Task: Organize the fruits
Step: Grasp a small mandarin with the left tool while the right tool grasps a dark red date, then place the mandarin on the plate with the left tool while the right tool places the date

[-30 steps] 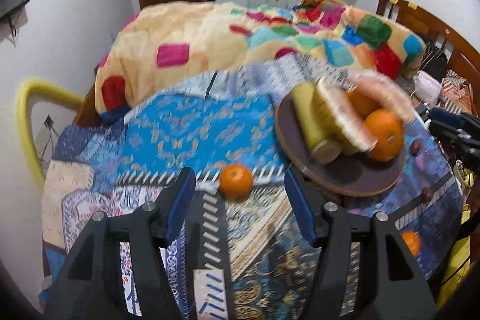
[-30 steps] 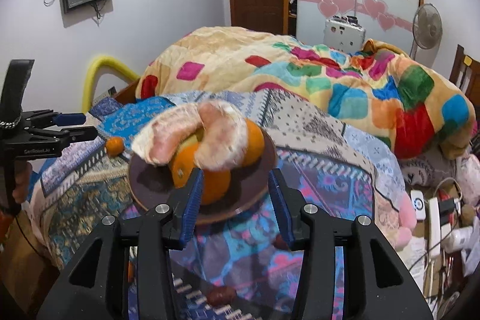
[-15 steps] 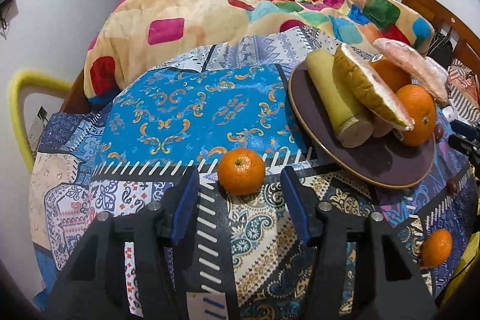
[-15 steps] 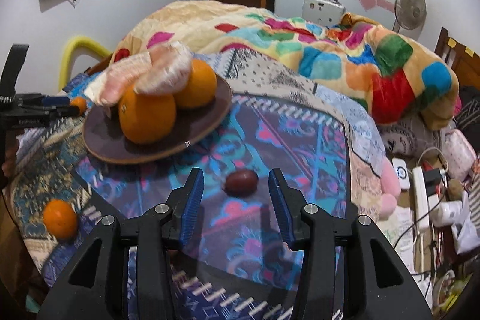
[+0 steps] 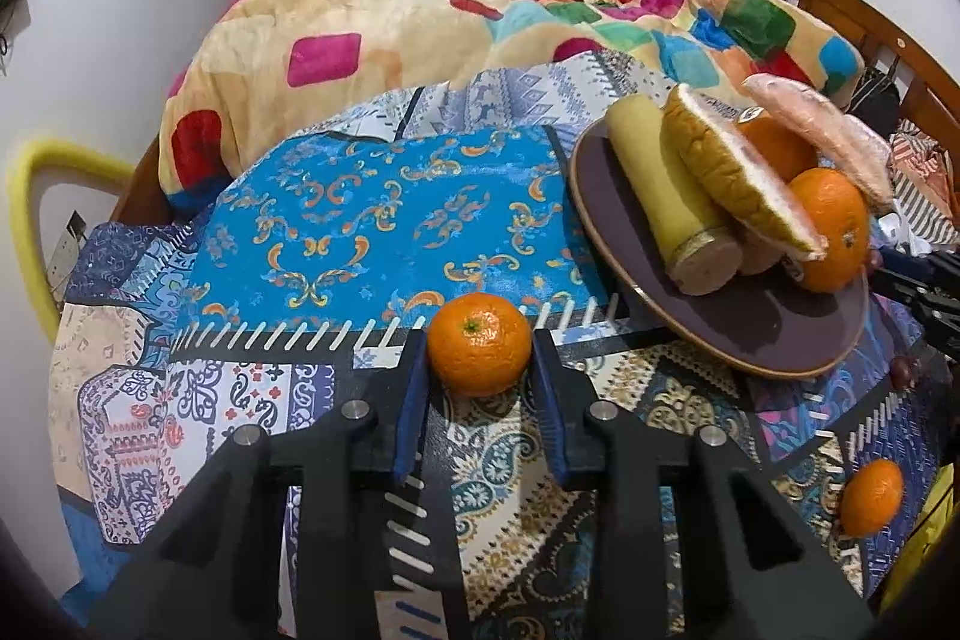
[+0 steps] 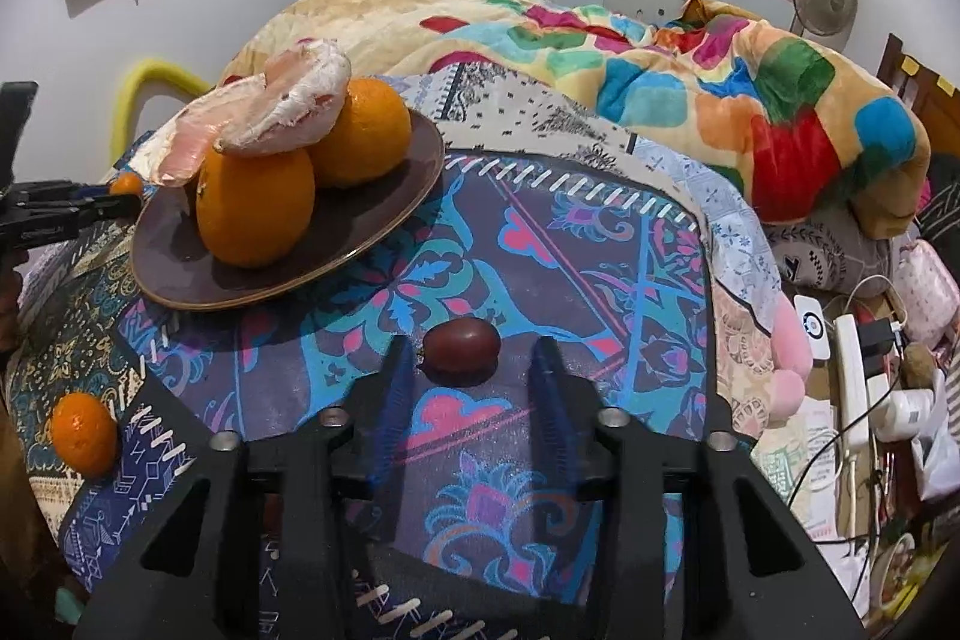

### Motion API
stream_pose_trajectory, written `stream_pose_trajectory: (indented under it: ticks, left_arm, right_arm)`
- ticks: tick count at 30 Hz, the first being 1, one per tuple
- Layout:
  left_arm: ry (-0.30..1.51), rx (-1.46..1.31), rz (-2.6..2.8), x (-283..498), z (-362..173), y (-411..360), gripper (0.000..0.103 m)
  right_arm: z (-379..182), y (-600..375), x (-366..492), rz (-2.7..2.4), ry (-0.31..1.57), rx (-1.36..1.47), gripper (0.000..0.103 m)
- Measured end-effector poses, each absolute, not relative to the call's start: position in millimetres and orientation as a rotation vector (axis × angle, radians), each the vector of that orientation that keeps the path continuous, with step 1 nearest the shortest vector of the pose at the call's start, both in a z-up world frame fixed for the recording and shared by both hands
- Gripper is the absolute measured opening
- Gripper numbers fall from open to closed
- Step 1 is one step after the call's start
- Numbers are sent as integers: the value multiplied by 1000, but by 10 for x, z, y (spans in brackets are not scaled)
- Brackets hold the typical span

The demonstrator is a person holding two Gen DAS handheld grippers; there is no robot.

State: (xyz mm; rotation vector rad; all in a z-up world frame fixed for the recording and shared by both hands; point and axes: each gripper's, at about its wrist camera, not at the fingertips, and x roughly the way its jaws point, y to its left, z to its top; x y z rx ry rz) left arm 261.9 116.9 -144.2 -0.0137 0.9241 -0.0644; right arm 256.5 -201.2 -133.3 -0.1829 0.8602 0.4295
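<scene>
a: status?
b: plate (image 5: 786,340) has two oranges and pomelo pieces. three fruits not yet on it.
a: left claw (image 5: 480,370)?
b: closed against a small orange (image 5: 480,343) on the bedspread, near left of plate.
a: right claw (image 6: 474,370)?
b: wide open around a dark fruit (image 6: 461,343), gripping nothing. another small orange (image 6: 83,434) sits near left.

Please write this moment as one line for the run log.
left gripper: shut on mandarin | right gripper: open around brown fruit, on cloth | plate: oranges, pomelo | second mandarin: loose
</scene>
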Motion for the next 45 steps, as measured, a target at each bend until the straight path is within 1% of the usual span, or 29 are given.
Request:
stream_pose_trajectory:
  ticks: [1,5,6,21,31,40,45]
  left_arm:
    - [920,-16,-69,2597,-1417,1163,33]
    - [906,-9,-79,2519,-1332,1112,33]
    - [901,-7,-84,2492,-1302,1093,33]
    - [823,19,-185,2307,-947,703,33]
    - [834,32,-228,2401,-1028,456,33]
    - [862,44,-235,2504,-1173,365,33]
    - [862,63,-225,2506,-1213,314,33]
  right_arm:
    - [-1340,-2013,2576,434,866,-177,25]
    - [-1337,-2000,2584,426,863,-183,23]
    - [-1336,-1996,2579,425,859,-187,21]
    - [-963,-1859,2390,476,735,-187,22]
    - [-946,-1646,2458,531,714,-194,22]
    - [-1142,-1547,2642,538,781,-203,22]
    - [-1156,-1526,2625,551,783,-201,23]
